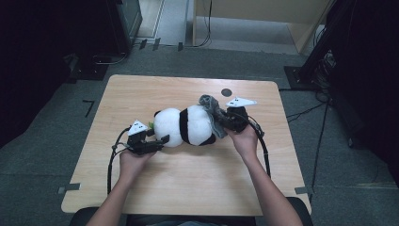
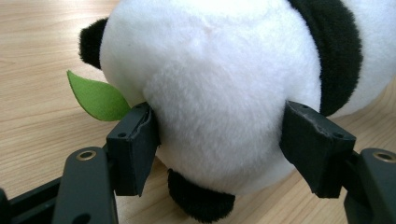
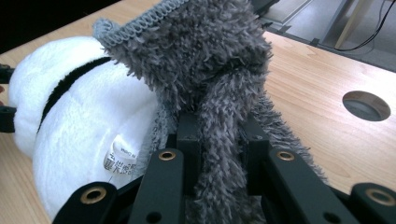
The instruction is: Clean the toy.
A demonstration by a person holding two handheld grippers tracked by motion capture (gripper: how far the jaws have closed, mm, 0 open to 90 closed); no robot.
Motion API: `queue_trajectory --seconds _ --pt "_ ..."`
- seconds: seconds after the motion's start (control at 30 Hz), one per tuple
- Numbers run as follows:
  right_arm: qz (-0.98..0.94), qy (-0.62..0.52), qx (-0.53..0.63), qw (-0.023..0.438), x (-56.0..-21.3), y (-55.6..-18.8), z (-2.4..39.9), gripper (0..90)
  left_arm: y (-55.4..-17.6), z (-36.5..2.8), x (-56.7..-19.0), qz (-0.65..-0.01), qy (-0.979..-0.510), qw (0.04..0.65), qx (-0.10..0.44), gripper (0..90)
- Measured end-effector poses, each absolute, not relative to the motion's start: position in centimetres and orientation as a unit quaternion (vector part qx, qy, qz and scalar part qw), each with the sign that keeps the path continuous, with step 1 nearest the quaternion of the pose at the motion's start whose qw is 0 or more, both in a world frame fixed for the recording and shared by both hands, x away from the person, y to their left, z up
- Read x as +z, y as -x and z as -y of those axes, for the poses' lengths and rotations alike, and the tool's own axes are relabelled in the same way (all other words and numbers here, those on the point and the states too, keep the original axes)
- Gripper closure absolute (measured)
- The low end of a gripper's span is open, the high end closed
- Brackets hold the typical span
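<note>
A plush panda (image 1: 186, 126) is laid on its side at the middle of the desk (image 1: 141, 89), nearer the far edge. Its head is bracketed by the left gripper (image 1: 159, 141), jaws parted and pressing only lightly if at all, probably to steady it. A grey fuzzy cloth (image 3: 219, 70) is pinched fast in the right gripper (image 1: 226, 121) against the panda's rear, apparently for wiping or covering.

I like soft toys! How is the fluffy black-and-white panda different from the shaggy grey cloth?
The plush black-and-white panda is round, stuffed and short-furred; the shaggy grey cloth is flat, floppy and long-piled. The panda lies on the table; the cloth is pinched up by the right gripper. Both are soft and touch.
</note>
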State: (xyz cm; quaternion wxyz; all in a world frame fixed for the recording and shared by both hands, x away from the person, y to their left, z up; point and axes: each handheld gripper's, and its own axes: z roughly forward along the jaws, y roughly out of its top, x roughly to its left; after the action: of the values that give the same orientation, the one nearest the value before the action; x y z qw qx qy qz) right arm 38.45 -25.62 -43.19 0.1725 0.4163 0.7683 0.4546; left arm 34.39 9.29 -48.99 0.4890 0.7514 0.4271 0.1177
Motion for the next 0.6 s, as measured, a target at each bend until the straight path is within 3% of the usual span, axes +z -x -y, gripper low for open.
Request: queue_trajectory --seconds 0.6 --pt "-0.77 -0.456 0.42 0.153 -46.2 -38.3 26.1 76.3 -34.5 -9.5 -49.1 -0.426 -0.752 0.491 0.113 28.7"
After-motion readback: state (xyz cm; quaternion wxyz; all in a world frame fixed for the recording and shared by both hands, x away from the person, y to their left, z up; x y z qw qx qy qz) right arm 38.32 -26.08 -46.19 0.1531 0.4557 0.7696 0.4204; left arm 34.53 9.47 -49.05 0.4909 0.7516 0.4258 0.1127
